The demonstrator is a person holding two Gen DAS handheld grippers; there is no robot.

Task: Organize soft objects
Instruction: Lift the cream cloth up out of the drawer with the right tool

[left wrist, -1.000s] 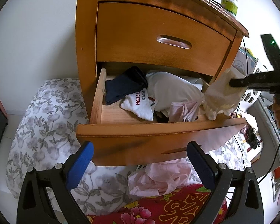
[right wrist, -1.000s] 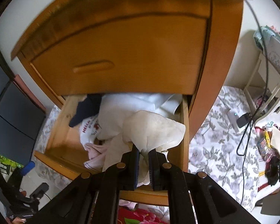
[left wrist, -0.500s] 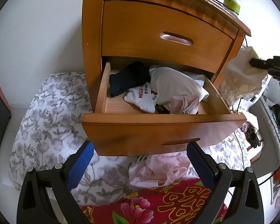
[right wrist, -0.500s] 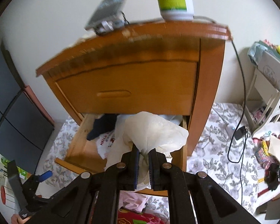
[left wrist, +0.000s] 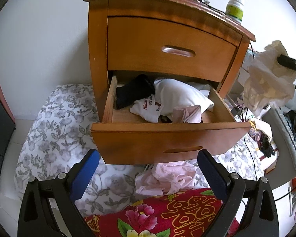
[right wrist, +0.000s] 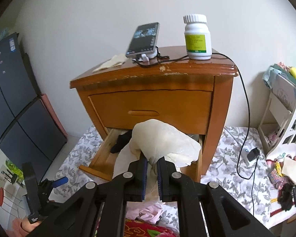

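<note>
Pinching a cream cloth point(right wrist: 163, 138), the right gripper point(right wrist: 152, 174) hangs above the open drawer point(left wrist: 167, 136); left gripper point(left wrist: 148, 169) spread wide.

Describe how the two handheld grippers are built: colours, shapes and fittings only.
The left gripper and the right gripper share one build: matte black angular frames with triangular cut-outs, round silver screw heads at the joints, and two flat fingers faced with textured blue pads. No cables or sleeves show.
</note>
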